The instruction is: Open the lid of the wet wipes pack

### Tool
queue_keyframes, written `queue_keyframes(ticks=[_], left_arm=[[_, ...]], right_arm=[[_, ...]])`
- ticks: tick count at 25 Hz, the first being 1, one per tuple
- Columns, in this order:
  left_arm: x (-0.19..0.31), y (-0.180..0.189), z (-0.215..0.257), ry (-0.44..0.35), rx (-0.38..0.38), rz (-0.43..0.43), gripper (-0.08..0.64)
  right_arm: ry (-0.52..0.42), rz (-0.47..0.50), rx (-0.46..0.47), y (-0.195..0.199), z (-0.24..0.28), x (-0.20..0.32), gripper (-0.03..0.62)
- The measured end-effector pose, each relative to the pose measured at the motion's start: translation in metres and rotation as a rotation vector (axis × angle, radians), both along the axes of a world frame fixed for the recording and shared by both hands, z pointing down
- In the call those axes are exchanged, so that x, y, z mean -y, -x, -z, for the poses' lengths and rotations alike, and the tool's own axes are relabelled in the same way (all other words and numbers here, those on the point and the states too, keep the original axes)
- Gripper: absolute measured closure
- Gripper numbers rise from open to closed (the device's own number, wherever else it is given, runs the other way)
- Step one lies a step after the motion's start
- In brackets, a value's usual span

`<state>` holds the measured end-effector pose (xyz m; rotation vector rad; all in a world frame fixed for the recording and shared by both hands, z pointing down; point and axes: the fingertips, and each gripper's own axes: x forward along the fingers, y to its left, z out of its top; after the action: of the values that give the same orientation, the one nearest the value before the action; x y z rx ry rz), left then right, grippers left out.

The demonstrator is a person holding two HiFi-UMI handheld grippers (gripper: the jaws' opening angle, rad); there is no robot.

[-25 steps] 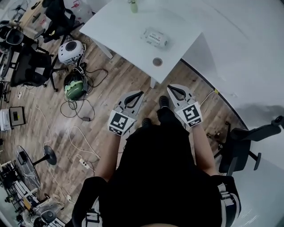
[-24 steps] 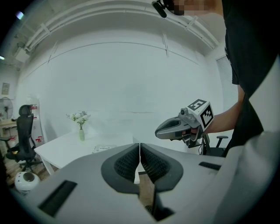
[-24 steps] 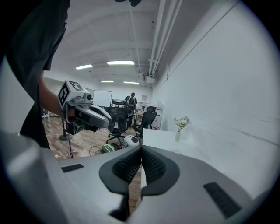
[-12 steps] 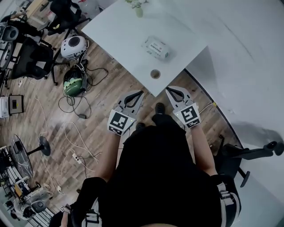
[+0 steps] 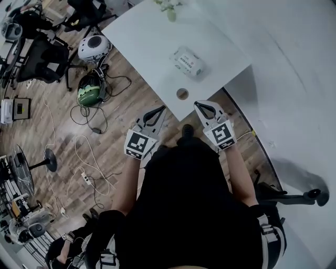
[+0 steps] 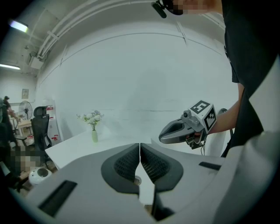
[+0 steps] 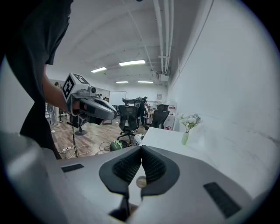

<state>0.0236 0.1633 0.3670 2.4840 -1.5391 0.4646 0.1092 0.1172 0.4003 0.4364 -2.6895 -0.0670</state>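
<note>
Standing at the near corner of a white table [image 5: 147, 44], a person holds the left gripper [image 5: 160, 109] and the right gripper [image 5: 198, 104] side by side, just short of the table's edge. Both pairs of jaws are pressed together, gripping nothing. The wet wipes pack [image 5: 188, 61] lies on the table, well apart from both grippers. A vase of flowers [image 5: 171, 12] stands farther back.

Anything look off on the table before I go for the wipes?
Nothing stands out. The wet wipes pack lies flat on the white table, the flower vase stands upright, and nothing looks spilled. The only untidy thing is the loose cables sprawled on the floor beside the table.
</note>
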Motion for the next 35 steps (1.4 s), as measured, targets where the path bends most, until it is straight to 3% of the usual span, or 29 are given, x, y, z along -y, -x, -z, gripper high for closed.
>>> queue_keyframes(ticks=[7, 17, 27, 35], left_arm=[[0.015, 0.001, -0.004, -0.007, 0.028, 0.065, 0.534], [0.028, 0.016, -0.011, 0.027, 0.028, 0.079, 0.534], [0.069, 0.052, -0.015, 0.005, -0.013, -0.072, 0.534], [0.114, 0.102, -0.019, 0.000, -0.038, -0.197, 0.534]], right_arm=[[-0.005, 0.057, 0.004, -0.002, -0.011, 0.022, 0.575], [0.009, 0.033, -0.002, 0.004, -0.015, 0.034, 0.575], [-0.004, -0.108, -0.047, 0.033, -0.013, 0.057, 0.575], [-0.013, -0.196, -0.079, 0.087, -0.013, 0.080, 0.575]])
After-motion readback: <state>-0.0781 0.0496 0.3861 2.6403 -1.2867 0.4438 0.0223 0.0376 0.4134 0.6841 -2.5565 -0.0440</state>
